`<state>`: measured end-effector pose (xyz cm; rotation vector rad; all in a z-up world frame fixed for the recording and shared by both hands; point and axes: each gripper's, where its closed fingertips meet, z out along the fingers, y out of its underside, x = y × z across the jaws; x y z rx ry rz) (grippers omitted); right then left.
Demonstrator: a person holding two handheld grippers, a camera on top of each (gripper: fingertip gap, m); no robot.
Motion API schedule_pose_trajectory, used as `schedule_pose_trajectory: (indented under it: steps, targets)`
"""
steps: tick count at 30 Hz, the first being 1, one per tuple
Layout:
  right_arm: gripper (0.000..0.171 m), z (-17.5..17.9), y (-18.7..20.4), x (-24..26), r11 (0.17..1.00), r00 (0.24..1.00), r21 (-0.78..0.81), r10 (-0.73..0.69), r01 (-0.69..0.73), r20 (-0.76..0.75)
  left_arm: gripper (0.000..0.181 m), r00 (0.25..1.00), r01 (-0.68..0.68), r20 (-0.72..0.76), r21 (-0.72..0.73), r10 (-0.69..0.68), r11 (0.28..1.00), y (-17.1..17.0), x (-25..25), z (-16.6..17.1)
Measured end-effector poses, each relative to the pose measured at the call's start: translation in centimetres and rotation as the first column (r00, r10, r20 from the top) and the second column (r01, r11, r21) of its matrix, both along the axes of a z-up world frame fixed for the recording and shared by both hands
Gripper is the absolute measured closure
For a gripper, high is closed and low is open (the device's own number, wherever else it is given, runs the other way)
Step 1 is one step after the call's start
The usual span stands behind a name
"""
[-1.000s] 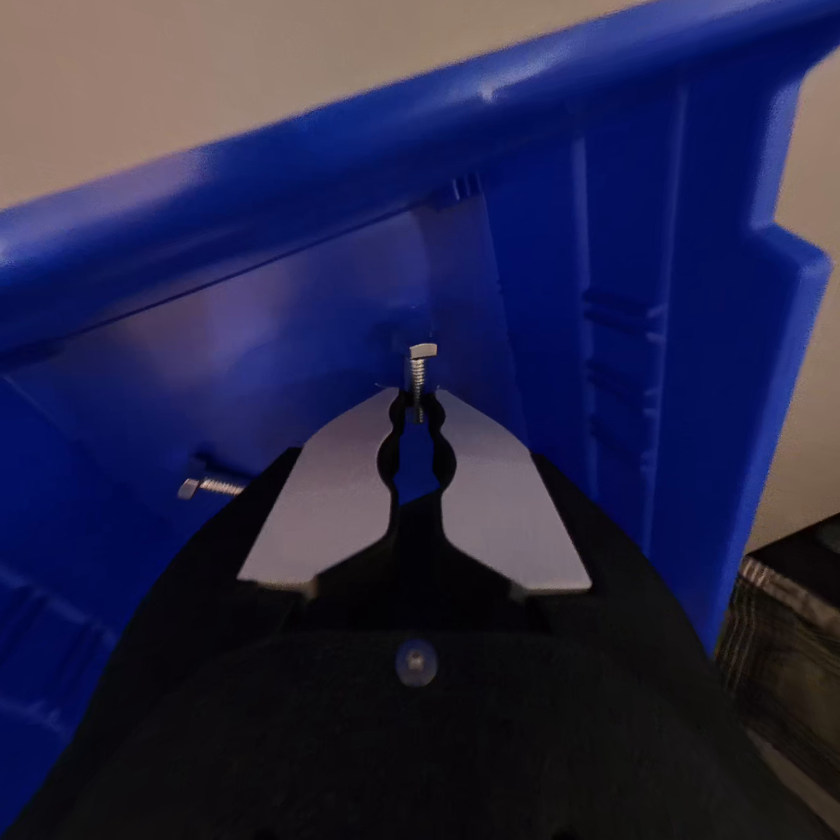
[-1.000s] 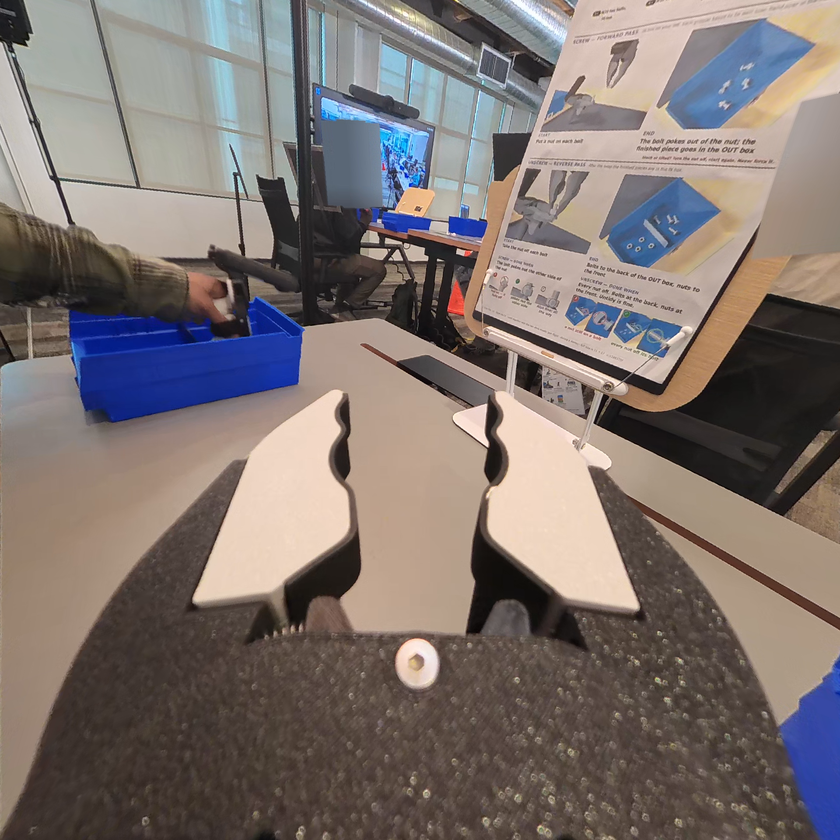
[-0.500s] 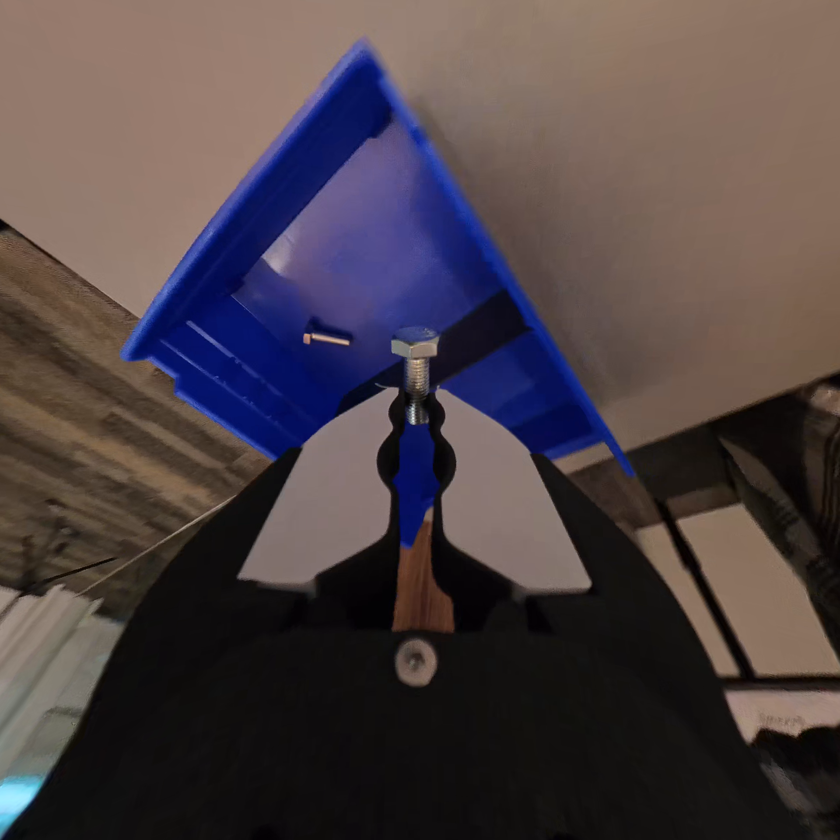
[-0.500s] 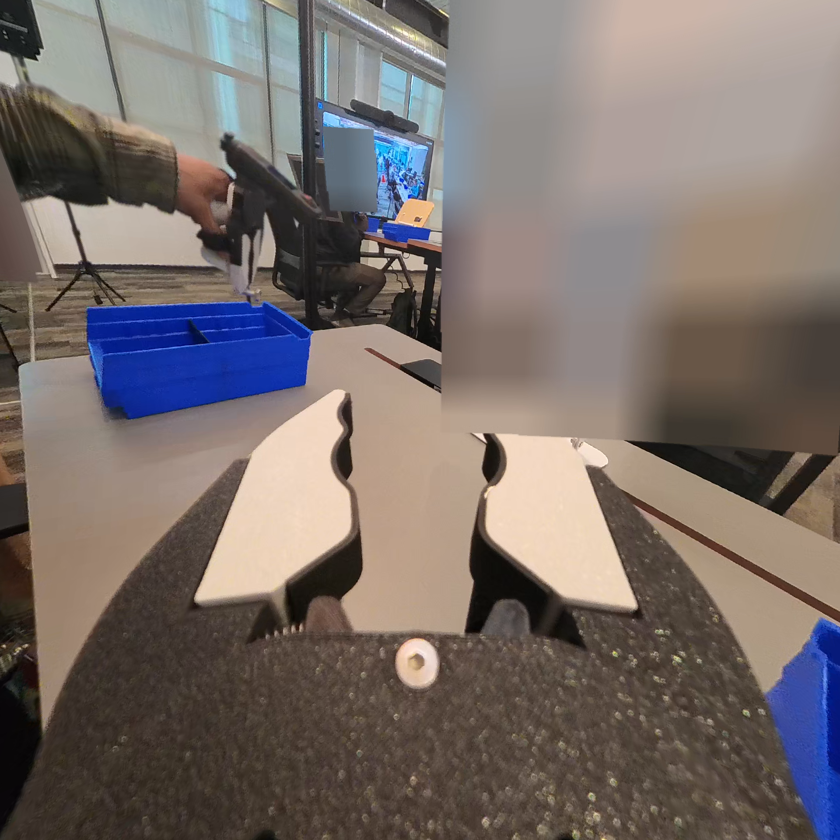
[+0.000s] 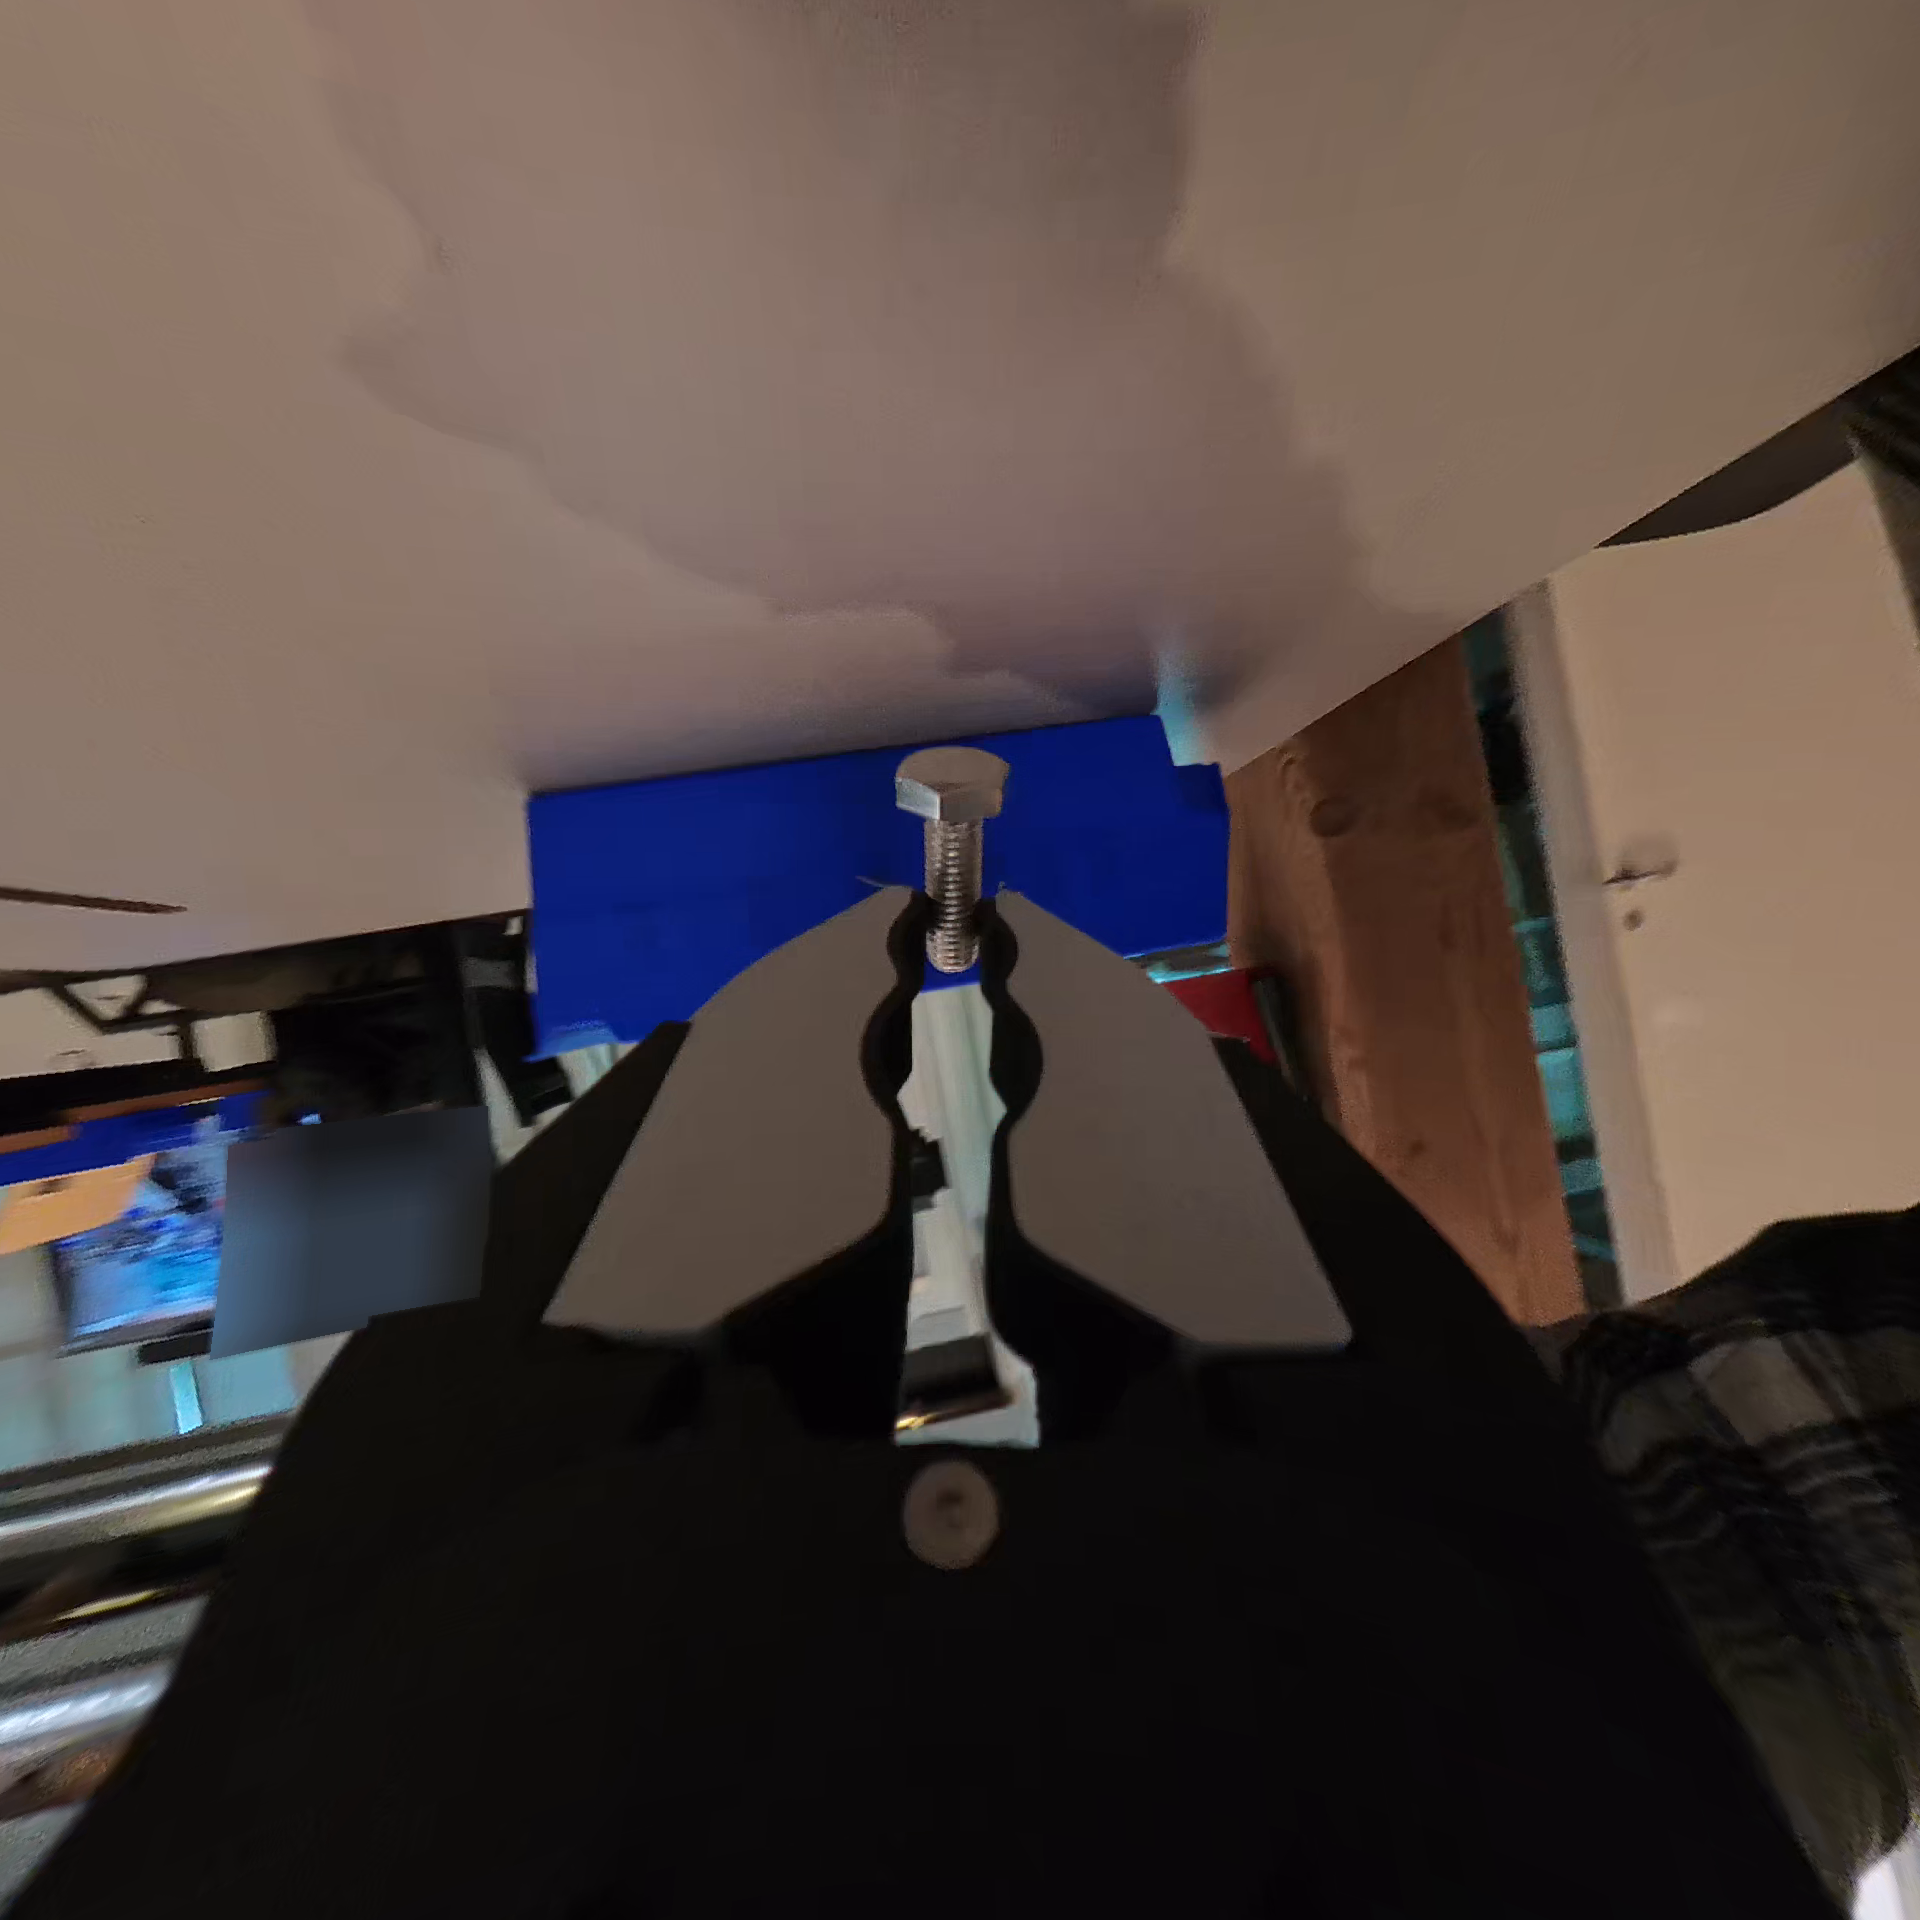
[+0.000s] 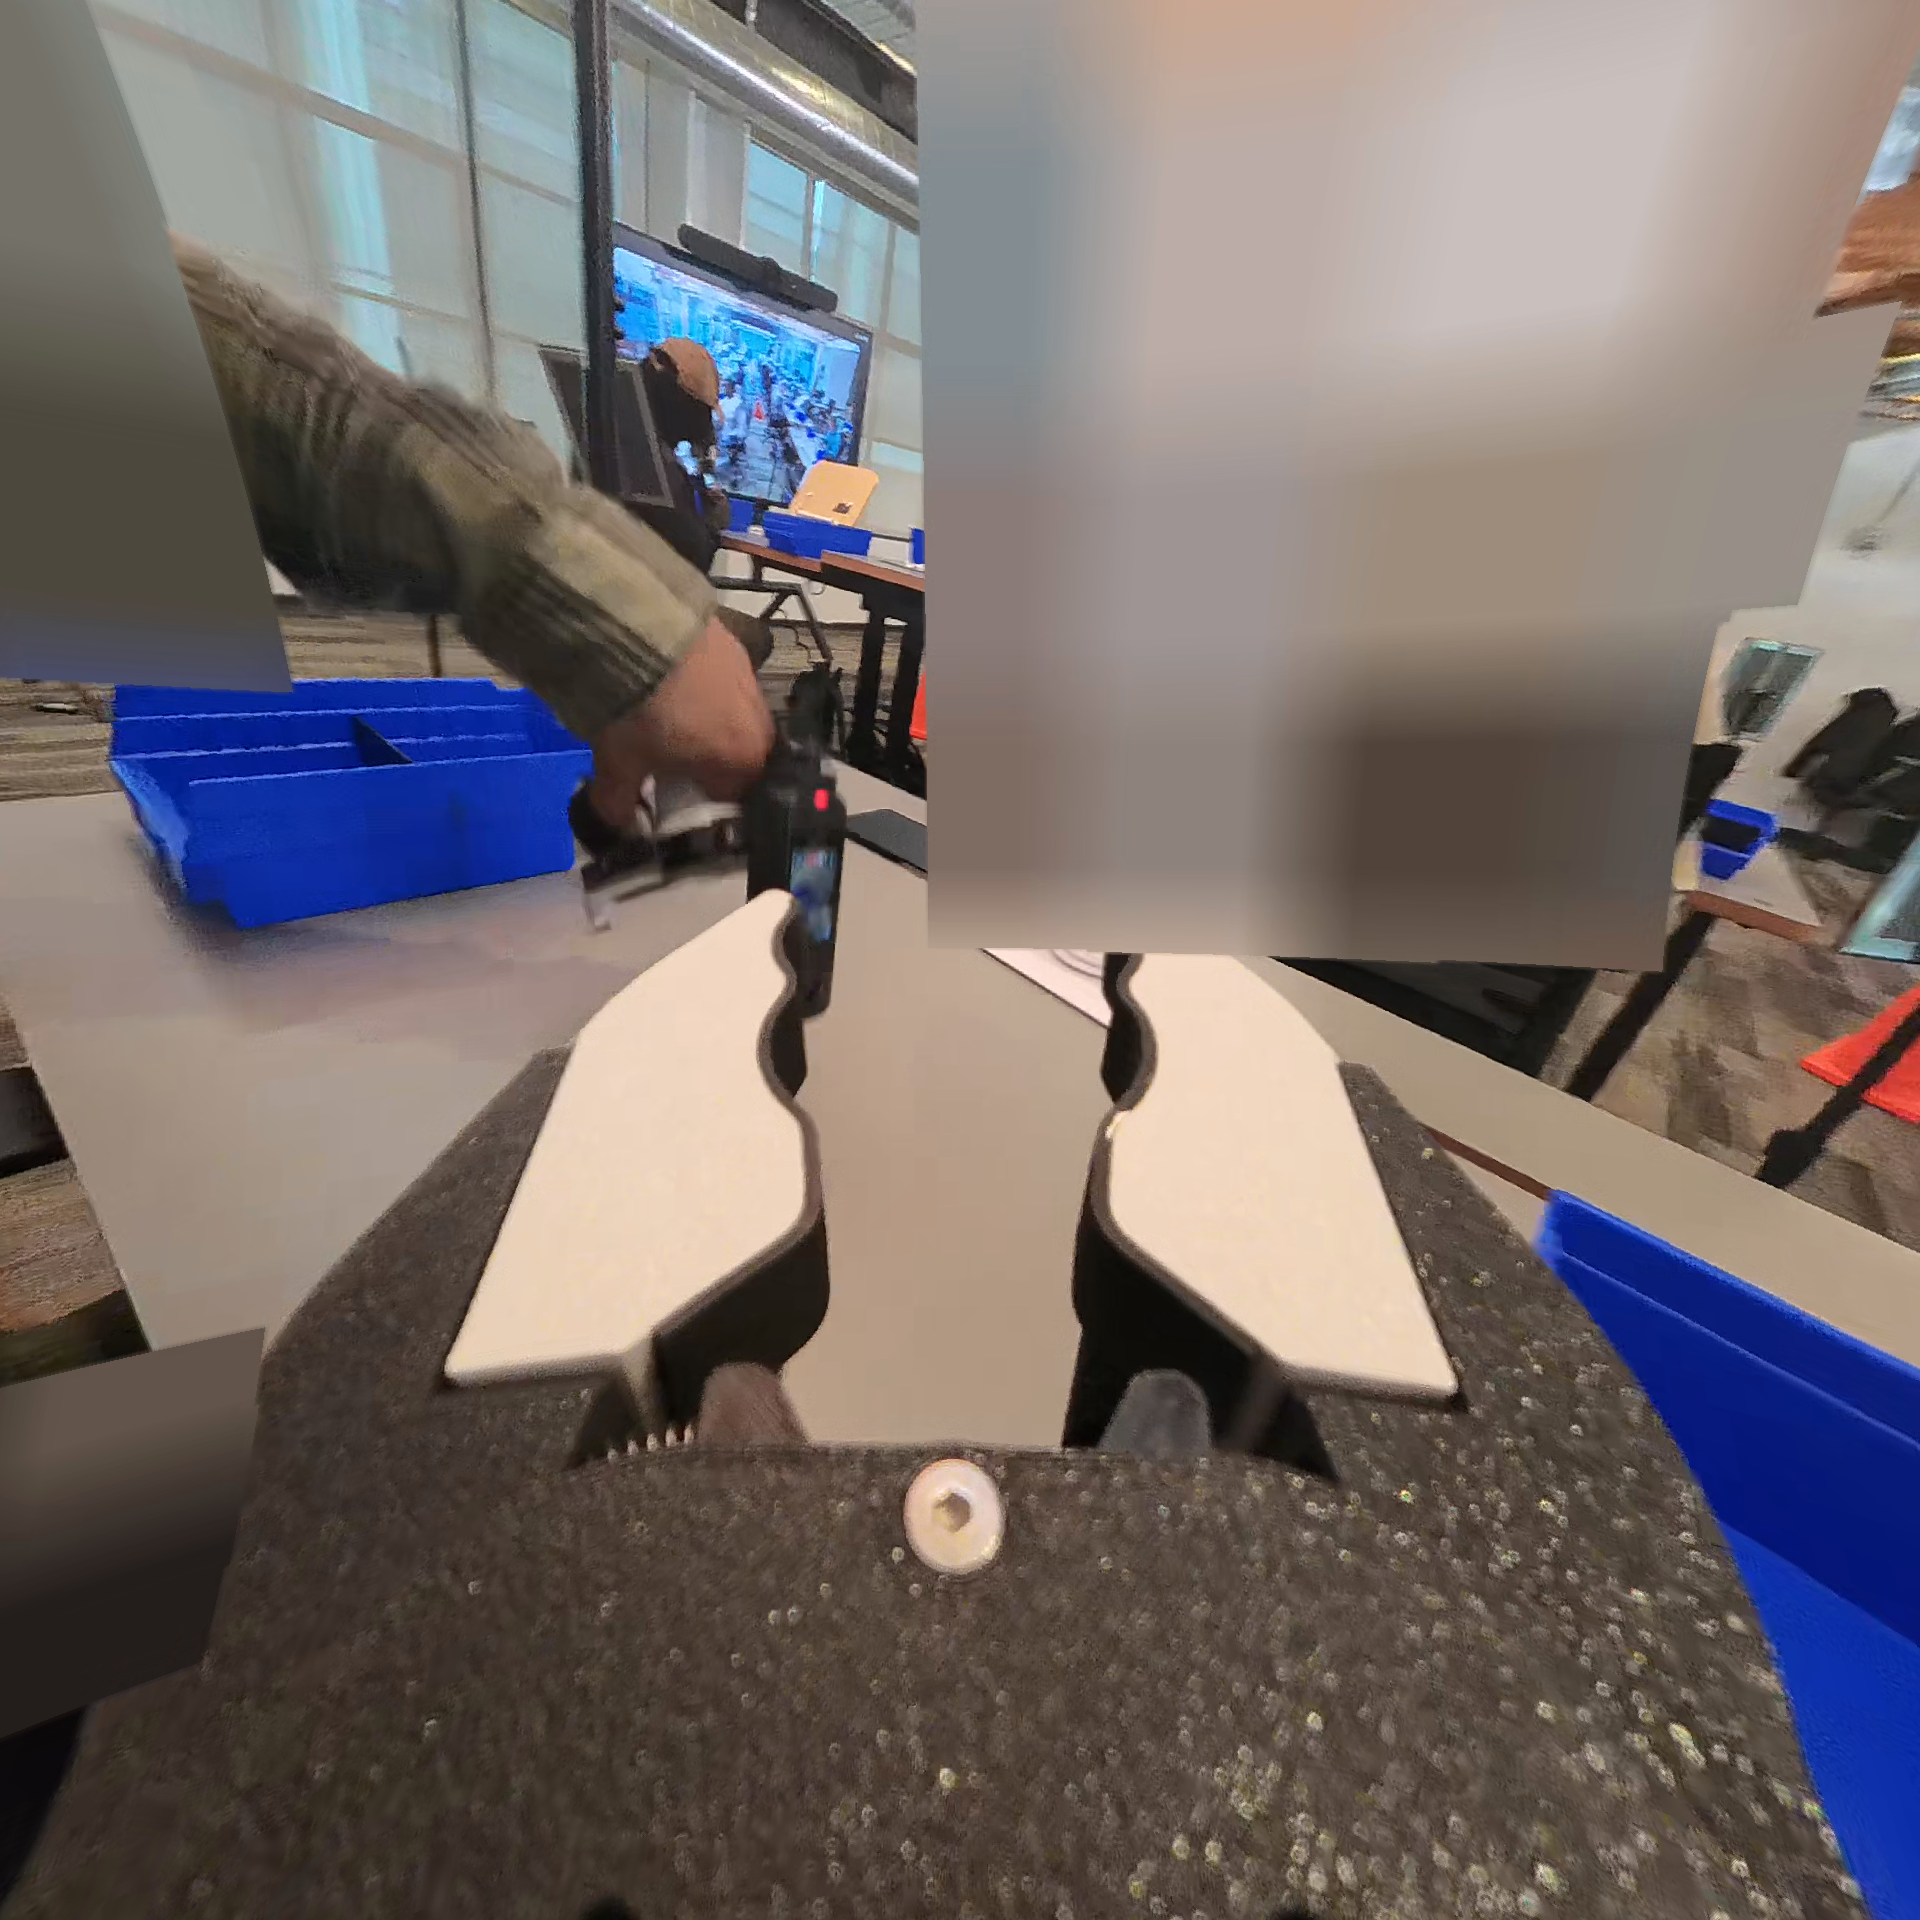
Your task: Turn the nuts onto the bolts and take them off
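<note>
Left wrist view, bolt [image 5: 951, 862]: a silver hex-head bolt is gripped by its threaded end between the fingertips, its head pointing away from the camera.
Left gripper [image 5: 951, 914]: the fingers are drawn narrow and clamped on the bolt's thread.
Behind the bolt: a blue bin [image 5: 727, 883] is seen on the pale table [image 5: 727, 364], with a wooden post [image 5: 1382, 987] to its right.
Right wrist view, right gripper [image 6: 956, 971]: the fingers are held wide apart, with nothing between them, above the grey tabletop.
Farther off: the left gripper is seen in a hand [image 6: 686, 727] with a green sleeve [image 6: 416, 499], blurred, near a divided blue tray [image 6: 343, 800].
Right edge: part of another blue box [image 6: 1766, 1403] is seen.
</note>
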<state>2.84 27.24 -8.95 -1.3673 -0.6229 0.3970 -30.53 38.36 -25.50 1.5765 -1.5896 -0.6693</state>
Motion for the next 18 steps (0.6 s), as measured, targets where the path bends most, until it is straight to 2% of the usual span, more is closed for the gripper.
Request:
schedule_pose_trajectory:
  steps: [3,7,18]
  targets:
    - [0.118,0.4,-1.1,1.2,0.999,0.999,0.017,-0.033,0.033,0.004,0.172,0.994,0.105,-0.03,-0.01,-0.105,0.994,0.4,2.5,-1.4]
    - [0.118,0.6,-1.9,2.0,0.998,0.998,0.026,-0.059,0.059,0.009,0.172,0.986,0.164,-0.035,-0.011,-0.164,0.986,0.8,4.5,-3.0]
    - [0.118,1.1,-2.1,1.0,0.998,0.996,0.032,-0.061,0.059,0.07,0.172,0.99,0.133,-0.048,-0.034,-0.135,0.991,1.5,3.9,-5.6]
